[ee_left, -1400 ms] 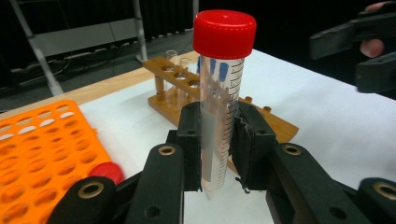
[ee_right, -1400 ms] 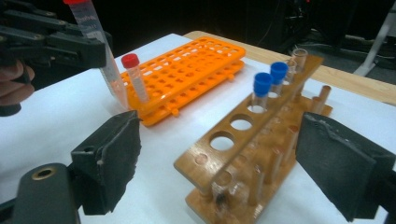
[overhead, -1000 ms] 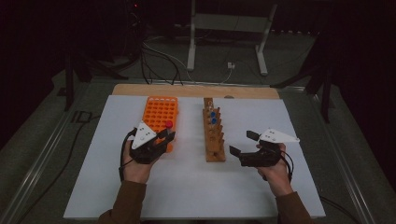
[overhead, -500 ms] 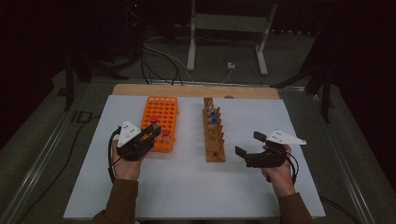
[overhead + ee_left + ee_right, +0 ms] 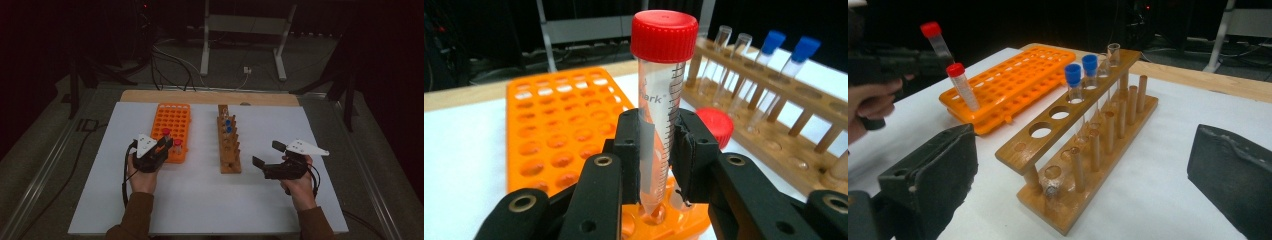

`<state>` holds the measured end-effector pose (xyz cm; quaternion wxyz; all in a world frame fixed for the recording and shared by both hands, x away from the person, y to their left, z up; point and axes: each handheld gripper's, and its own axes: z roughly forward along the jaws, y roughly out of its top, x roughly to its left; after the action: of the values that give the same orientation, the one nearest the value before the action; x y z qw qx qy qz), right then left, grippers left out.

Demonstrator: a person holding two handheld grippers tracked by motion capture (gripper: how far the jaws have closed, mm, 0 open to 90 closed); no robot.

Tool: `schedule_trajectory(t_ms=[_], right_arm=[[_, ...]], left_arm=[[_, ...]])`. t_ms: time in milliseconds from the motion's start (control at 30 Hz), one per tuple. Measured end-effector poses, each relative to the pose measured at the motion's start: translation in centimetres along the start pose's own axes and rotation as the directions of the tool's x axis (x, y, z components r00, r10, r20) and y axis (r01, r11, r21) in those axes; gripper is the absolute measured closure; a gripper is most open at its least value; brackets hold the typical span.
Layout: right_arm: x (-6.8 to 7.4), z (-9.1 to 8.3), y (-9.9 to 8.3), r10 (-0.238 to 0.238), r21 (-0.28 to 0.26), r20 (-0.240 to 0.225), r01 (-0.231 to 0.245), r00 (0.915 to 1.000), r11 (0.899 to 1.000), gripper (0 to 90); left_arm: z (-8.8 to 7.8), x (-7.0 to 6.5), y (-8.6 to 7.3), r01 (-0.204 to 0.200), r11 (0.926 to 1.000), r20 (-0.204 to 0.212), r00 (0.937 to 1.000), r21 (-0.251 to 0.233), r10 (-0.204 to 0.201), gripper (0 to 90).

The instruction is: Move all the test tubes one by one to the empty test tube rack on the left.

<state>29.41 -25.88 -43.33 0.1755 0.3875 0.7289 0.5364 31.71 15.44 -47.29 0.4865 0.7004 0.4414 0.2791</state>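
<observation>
My left gripper (image 5: 164,146) is shut on a clear tube with a red cap (image 5: 659,100). It holds the tube upright, with the tip in a hole at the near edge of the orange rack (image 5: 172,120). Just to its right a second red-capped tube (image 5: 177,145) stands in that rack. The wooden rack (image 5: 229,145) holds two blue-capped tubes (image 5: 1080,72) and some clear uncapped ones at its far end. My right gripper (image 5: 267,154) is open beside the wooden rack's near end. Its jaws have just been opening, with nothing between them.
A white sheet (image 5: 200,200) covers the table, with a wooden strip (image 5: 210,97) along its far edge. Cables and a metal stand (image 5: 240,45) lie on the dark floor behind. A metal rail (image 5: 45,170) runs along the left side.
My left gripper has come down with the red-capped tube onto the orange rack's near edge. The right jaws stand a little wider, and that hand has hardly moved.
</observation>
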Motion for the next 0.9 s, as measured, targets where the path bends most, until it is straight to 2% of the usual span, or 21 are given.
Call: schedule_trajectory(t_ms=[100,233,367,600,733,900], right_arm=[[-0.1,0.0,-0.1,-0.001,0.002,0.001,0.001,1.0,1.0,0.4],[0.1,0.2,-0.2,-0.008,0.009,-0.007,0.008,0.9999,1.0,0.4],[0.2,0.4,-0.3,-0.022,0.023,-0.011,0.022,0.9997,0.999,0.4],[0.3,0.7,-0.5,-0.022,0.031,-0.018,0.023,0.9996,0.999,0.4],[0.5,0.8,-0.5,-0.027,0.036,-0.023,0.028,0.9994,0.999,0.4],[0.5,0.7,-0.4,-0.021,0.029,-0.023,0.022,0.9995,0.999,0.4]], left_arm=[[0.6,0.0,-0.6,-0.006,0.999,-0.003,1.0,0.044,0.006,75.1],[1.2,0.2,-1.4,0.001,0.9936,0.015,0.9999,0.113,-0.002,75.5],[1.5,0.1,-1.7,-0.025,0.9866,0.022,0.9995,0.161,0.022,75.9],[1.3,0.1,-1.9,-0.008,0.9878,0.024,0.9997,0.155,0.005,75.5],[1.1,0.2,-2.0,0.016,0.9878,0.027,0.9994,0.155,-0.021,71.7],[-0.2,0.6,-1.6,0.044,0.9906,0.021,0.9987,0.129,-0.047,63.5]])
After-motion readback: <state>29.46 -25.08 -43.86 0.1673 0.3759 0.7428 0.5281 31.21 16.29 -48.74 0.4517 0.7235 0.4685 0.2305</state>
